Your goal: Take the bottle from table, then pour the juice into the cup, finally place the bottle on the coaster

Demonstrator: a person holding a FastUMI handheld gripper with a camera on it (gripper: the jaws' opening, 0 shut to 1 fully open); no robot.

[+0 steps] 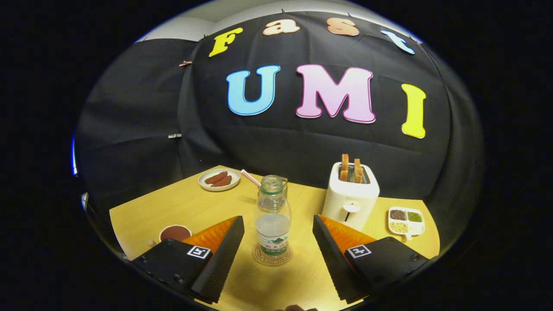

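Note:
A clear plastic bottle (272,218) with a green-and-white label stands upright on a round coaster (272,255) on the yellow table (181,207). It is uncapped and partly filled with clear liquid. Right behind it stands a glass cup (282,182) with a red-and-white striped straw (250,177), mostly hidden by the bottle. My gripper (278,222) is open, its two fingers spread wide on either side of the bottle and touching nothing. The bottle stands between the fingertips, level with them.
A white toaster (351,198) with two slices of toast stands beyond the right finger. A divided white dish (406,221) of grains sits to its right. A white plate (219,179) with brown food lies far left, and a small bowl (175,233) of dark sauce sits by the left finger.

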